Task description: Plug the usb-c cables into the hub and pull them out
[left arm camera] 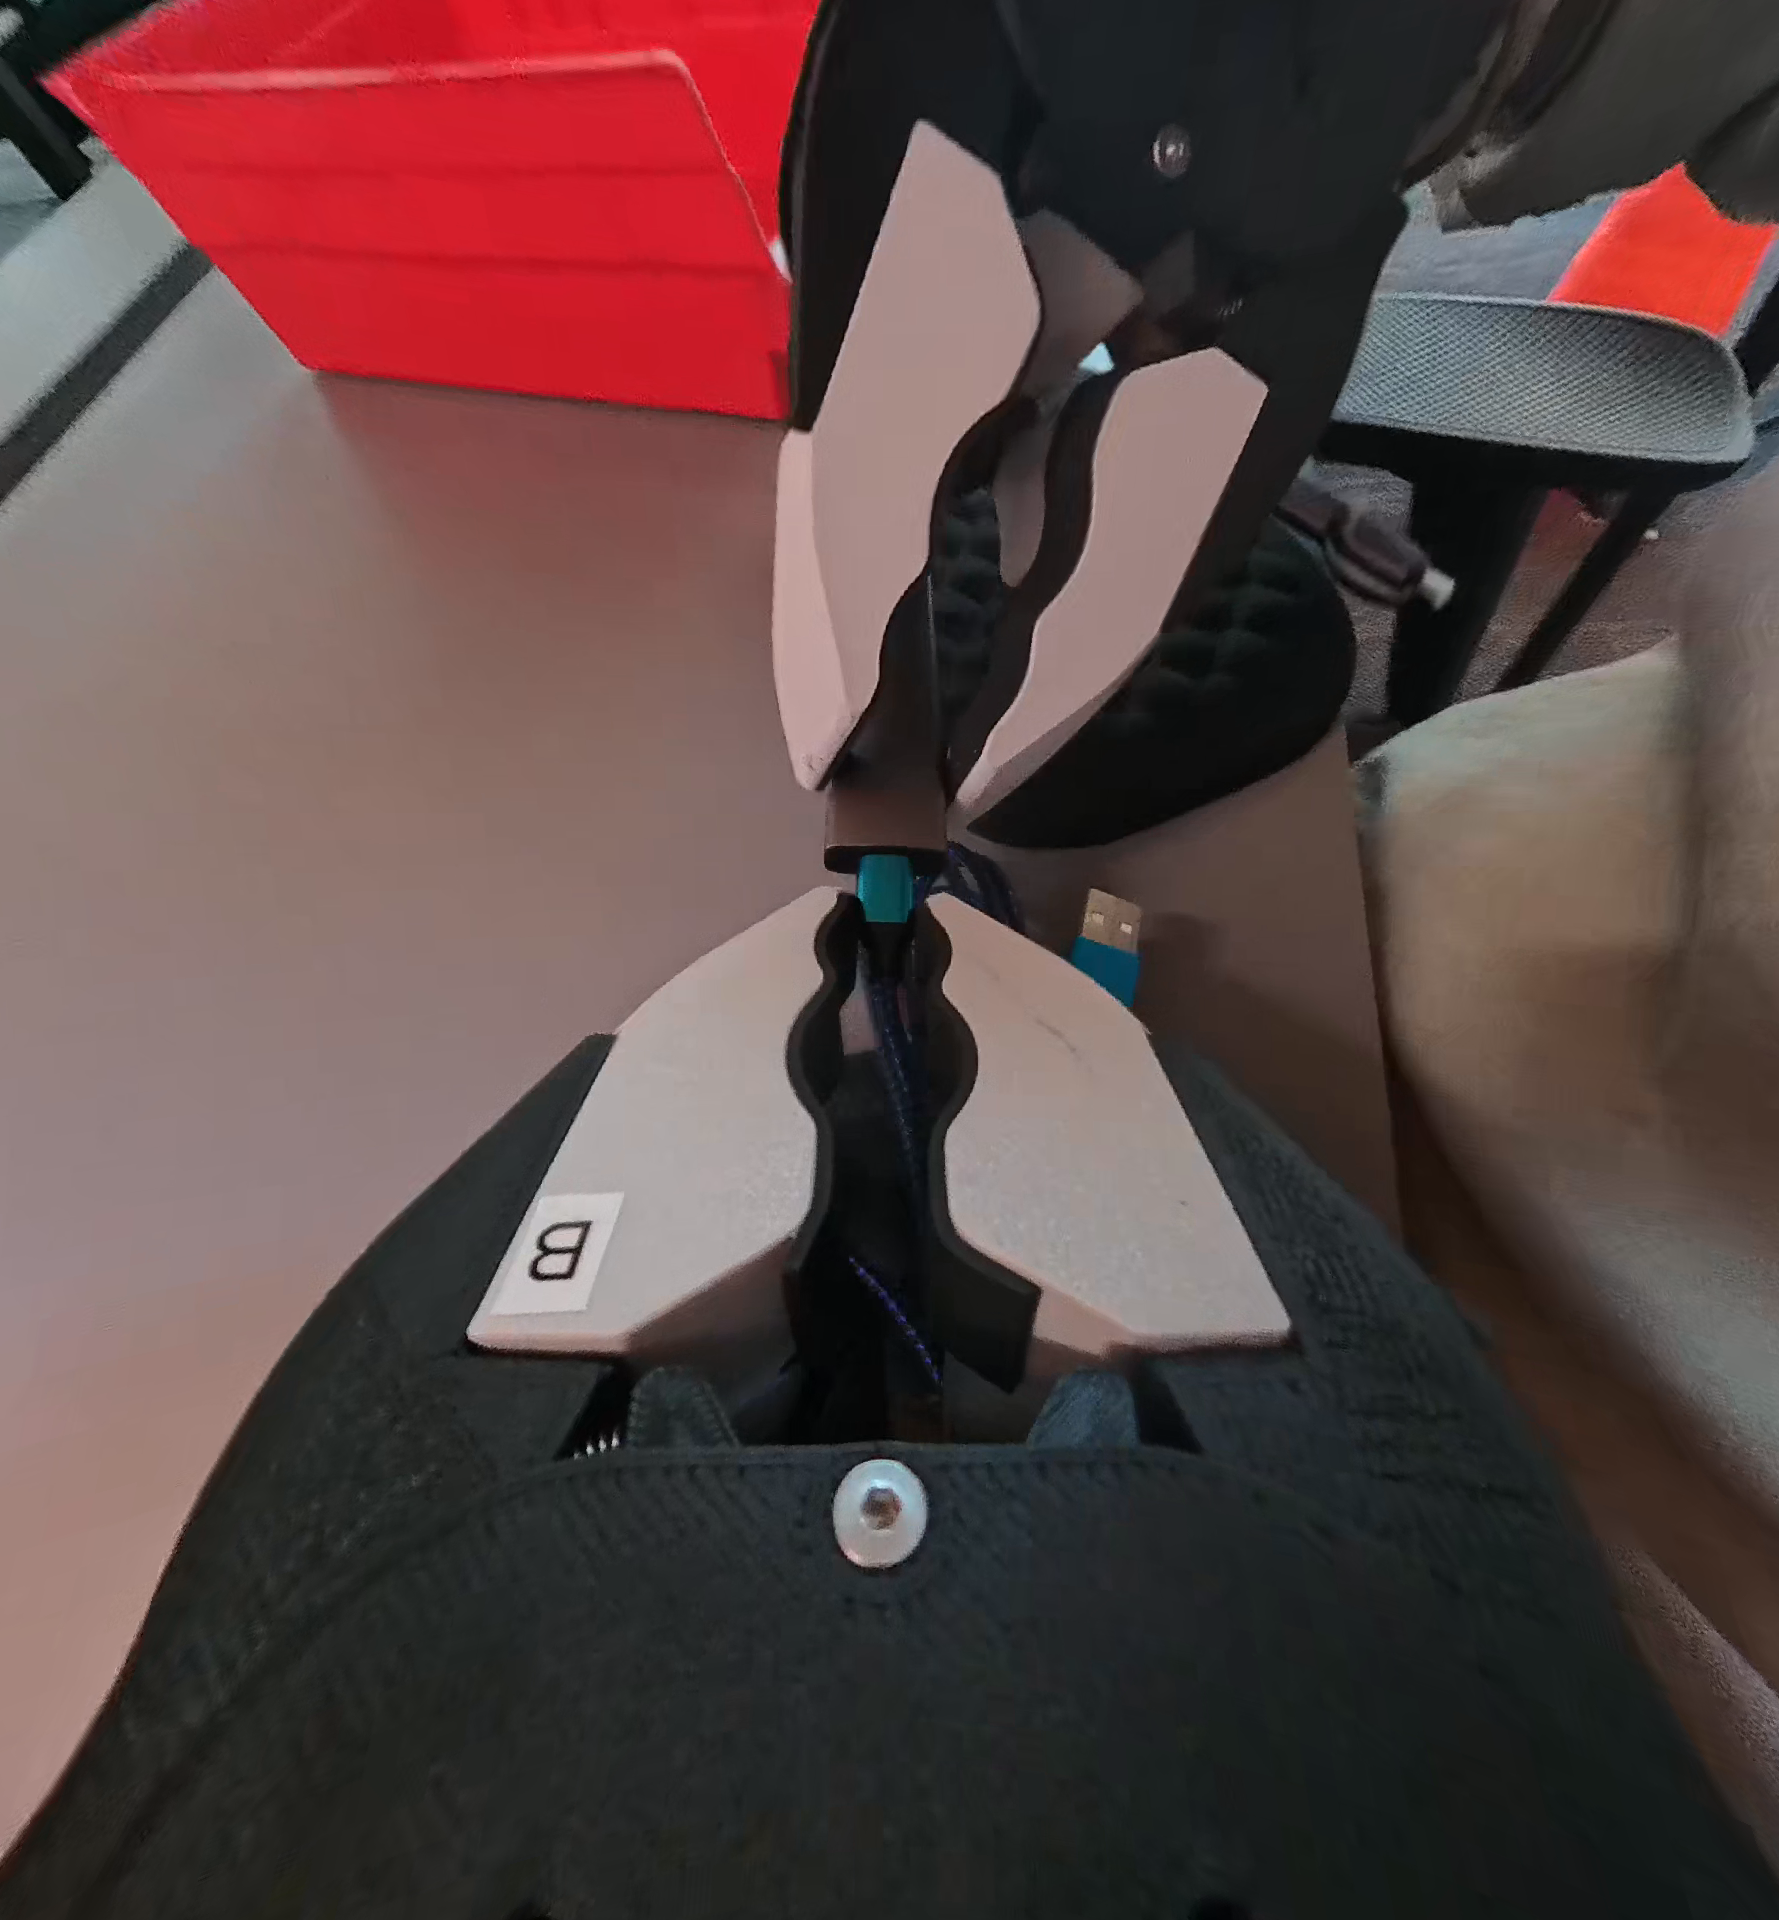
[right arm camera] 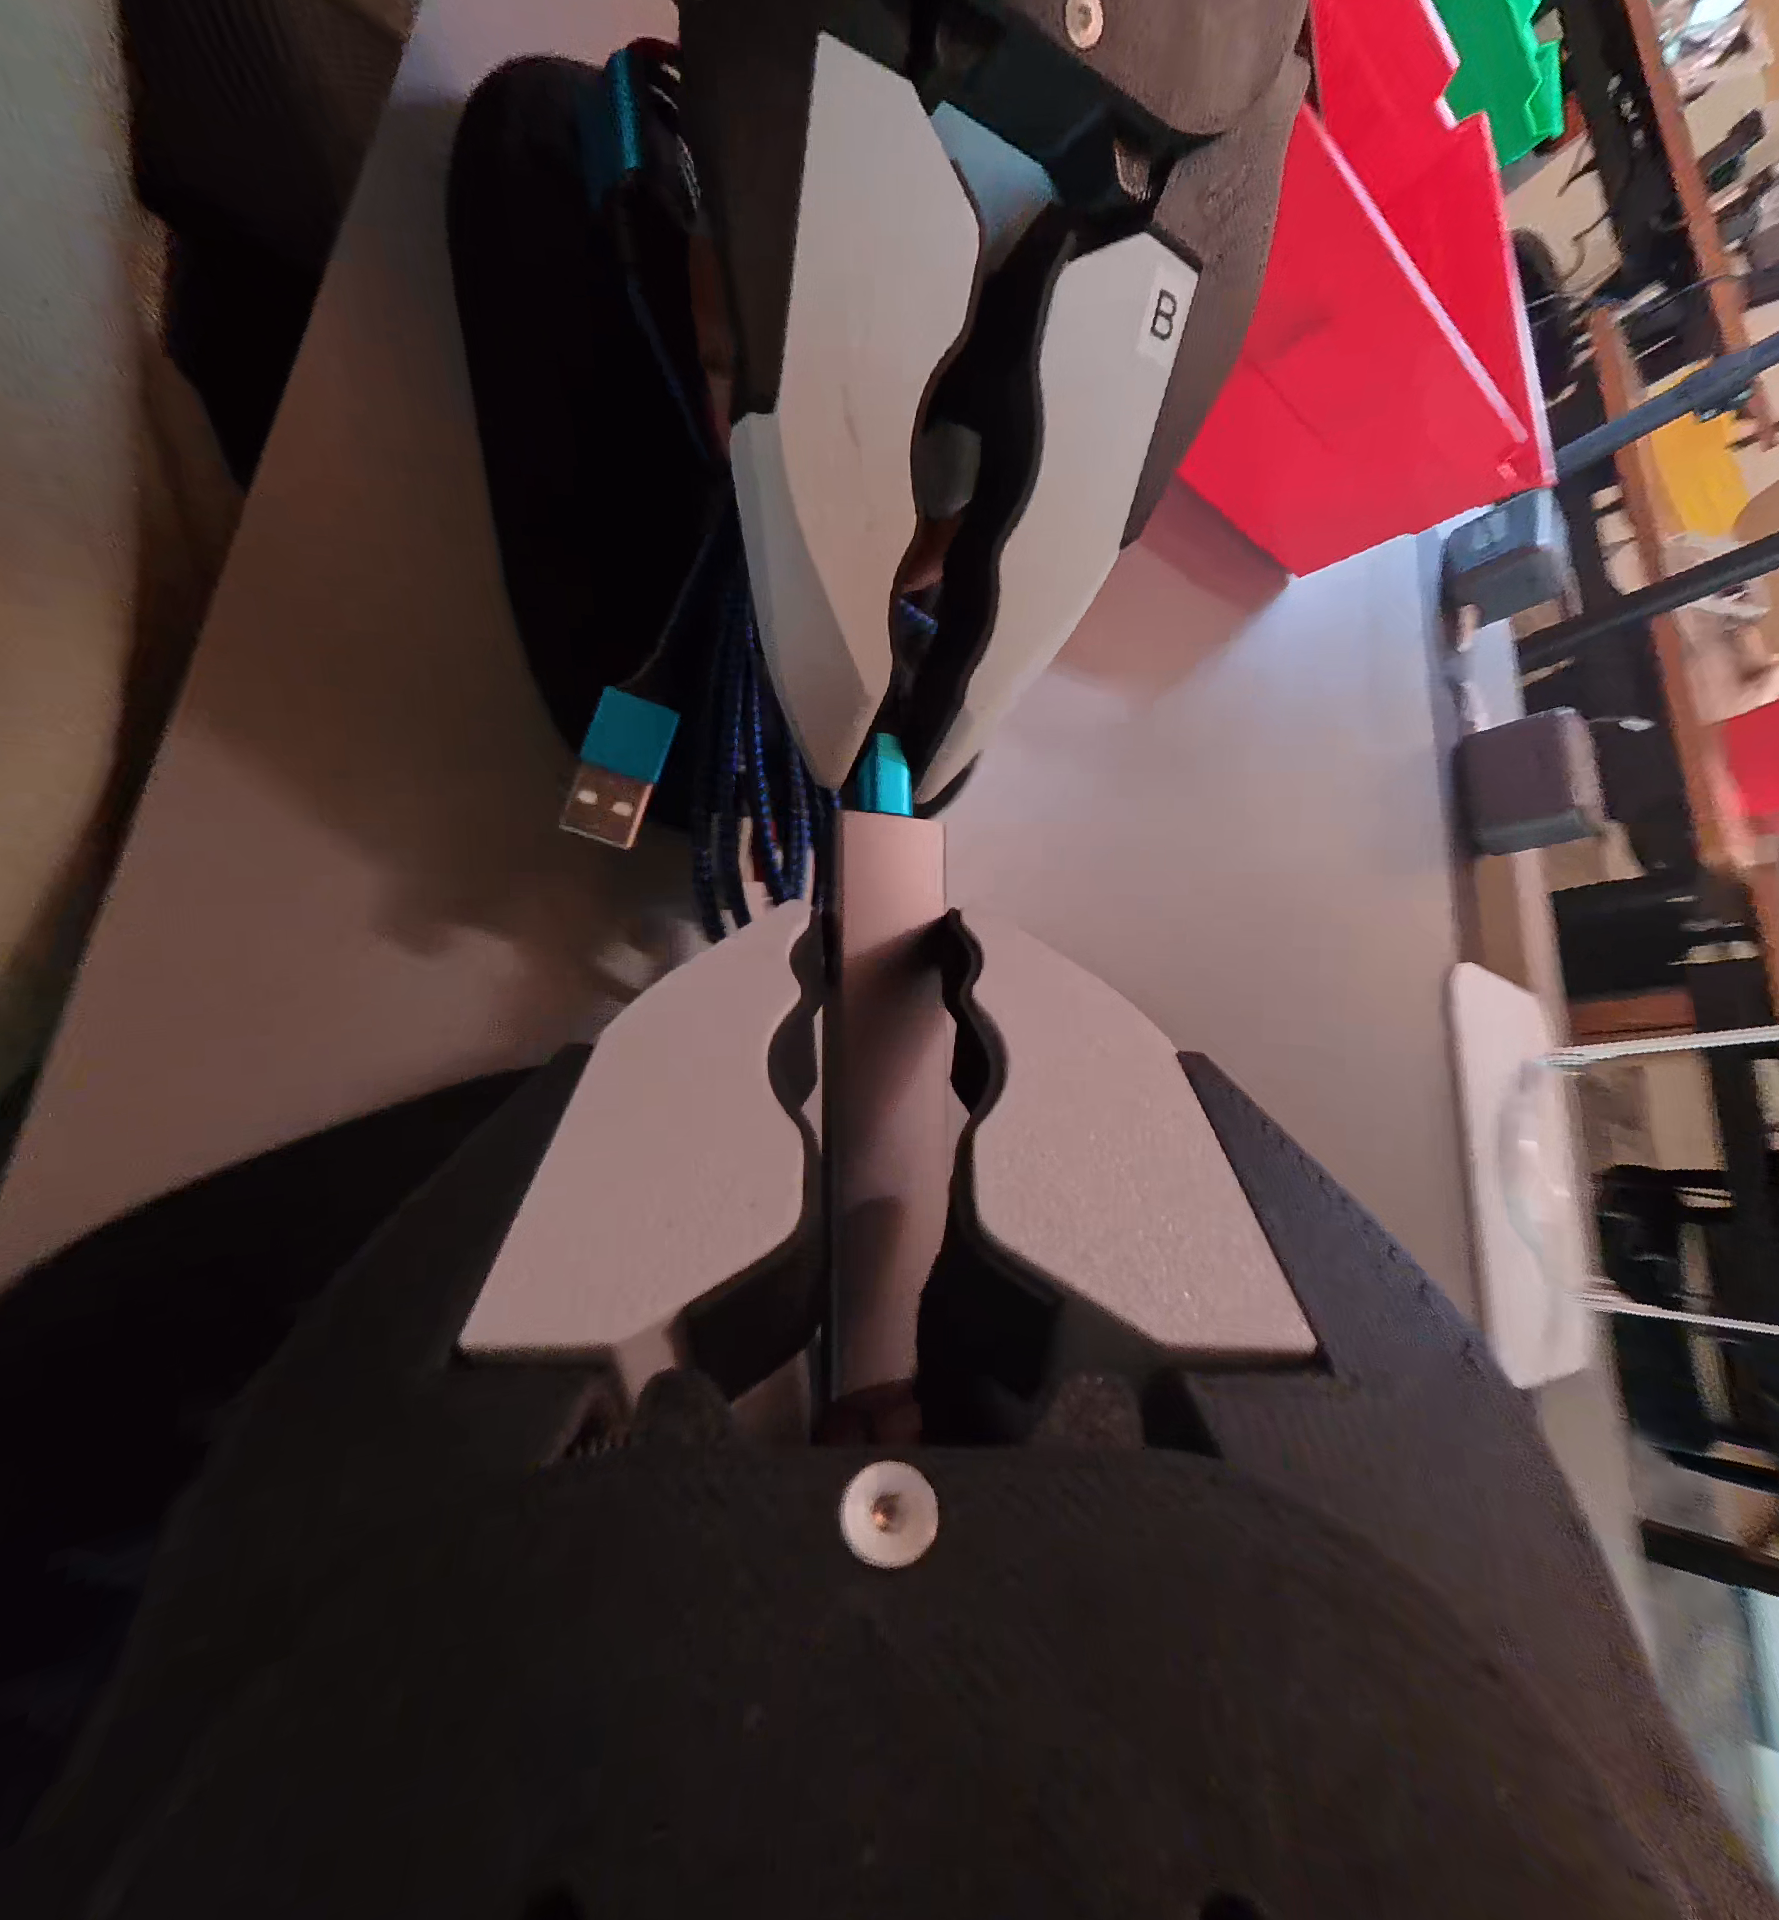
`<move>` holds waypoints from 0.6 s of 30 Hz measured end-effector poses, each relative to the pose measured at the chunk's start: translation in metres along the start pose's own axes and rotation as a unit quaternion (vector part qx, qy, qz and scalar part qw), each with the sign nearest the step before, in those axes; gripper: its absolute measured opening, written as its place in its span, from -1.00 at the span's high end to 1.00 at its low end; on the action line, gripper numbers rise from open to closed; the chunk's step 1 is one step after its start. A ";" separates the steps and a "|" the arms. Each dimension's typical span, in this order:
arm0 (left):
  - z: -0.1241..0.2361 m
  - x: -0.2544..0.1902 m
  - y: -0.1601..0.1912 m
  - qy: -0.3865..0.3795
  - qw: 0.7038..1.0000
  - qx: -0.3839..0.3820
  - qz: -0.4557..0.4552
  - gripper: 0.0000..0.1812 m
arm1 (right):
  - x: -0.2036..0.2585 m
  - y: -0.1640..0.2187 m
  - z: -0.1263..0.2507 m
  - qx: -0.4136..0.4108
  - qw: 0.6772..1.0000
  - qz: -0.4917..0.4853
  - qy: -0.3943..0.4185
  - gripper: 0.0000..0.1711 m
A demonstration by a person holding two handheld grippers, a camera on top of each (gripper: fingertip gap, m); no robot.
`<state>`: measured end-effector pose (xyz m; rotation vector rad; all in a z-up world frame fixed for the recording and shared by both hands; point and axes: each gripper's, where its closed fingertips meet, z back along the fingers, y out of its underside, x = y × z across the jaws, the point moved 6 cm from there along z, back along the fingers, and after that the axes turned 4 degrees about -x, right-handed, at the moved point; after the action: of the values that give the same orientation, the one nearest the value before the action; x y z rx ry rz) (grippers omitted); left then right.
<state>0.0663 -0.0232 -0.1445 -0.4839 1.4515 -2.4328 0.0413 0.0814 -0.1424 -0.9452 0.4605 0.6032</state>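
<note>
My left gripper [left arm camera: 883, 920] is shut on a teal USB-C plug [left arm camera: 880, 896] with a blue braided cable [left arm camera: 895, 1049] running back between its fingers. My right gripper [right arm camera: 890, 925] is shut on the dark grey hub [right arm camera: 890, 1039] and holds it above the table. The plug [right arm camera: 883, 784] sits against the hub's end face; its metal tip does not show. The hub [left arm camera: 883, 826] and the right gripper [left arm camera: 890, 769] show ahead in the left wrist view. The left gripper [right arm camera: 880, 764] shows in the right wrist view. More braided cables [right arm camera: 760, 810] hang beside the hub.
A loose teal USB-A plug [left arm camera: 1108, 951] [right arm camera: 620, 769] hangs near the hub. A black pouch [left arm camera: 1176, 675] [right arm camera: 573, 416] lies at the table's edge. A red bin [left arm camera: 449, 229] [right arm camera: 1384, 364] stands farther back on the grey table [left arm camera: 345, 675]. A grey chair [left arm camera: 1550, 374] is beyond the edge.
</note>
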 end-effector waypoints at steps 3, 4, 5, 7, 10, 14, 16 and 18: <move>0.008 0.009 -0.017 -0.046 0.998 -0.049 -0.006 0.88 | -0.020 -0.009 0.013 -0.006 0.998 0.037 0.058 0.75; 0.013 0.014 -0.024 -0.069 0.995 -0.075 0.000 0.88 | -0.031 -0.012 0.019 -0.010 0.996 0.022 0.085 0.74; 0.018 0.019 -0.030 -0.101 0.991 -0.092 0.008 0.88 | -0.043 -0.014 0.026 -0.010 0.993 -0.005 0.120 0.69; 0.030 0.032 -0.035 -0.180 0.977 -0.117 0.009 0.88 | -0.066 -0.019 0.046 -0.036 0.975 -0.082 0.203 0.63; 0.047 0.041 -0.040 -0.292 0.942 -0.164 0.000 0.89 | -0.076 -0.040 0.073 -0.177 0.920 -0.256 0.238 0.62; 0.048 0.031 -0.050 -0.394 0.889 -0.213 -0.094 0.89 | -0.058 -0.044 0.048 -0.307 0.780 -0.537 0.099 0.50; 0.040 0.019 -0.056 -0.413 0.869 -0.218 -0.160 0.89 | -0.057 -0.034 0.030 -0.370 0.676 -0.636 0.042 0.34; 0.031 0.008 -0.058 -0.416 0.860 -0.218 -0.200 0.89 | -0.067 -0.020 0.025 -0.455 0.562 -0.690 0.025 0.41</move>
<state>0.0691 -0.0240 -0.0783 -1.8185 1.5319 -1.6655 0.0068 0.0759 -0.0769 -1.9285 -0.7258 -0.7913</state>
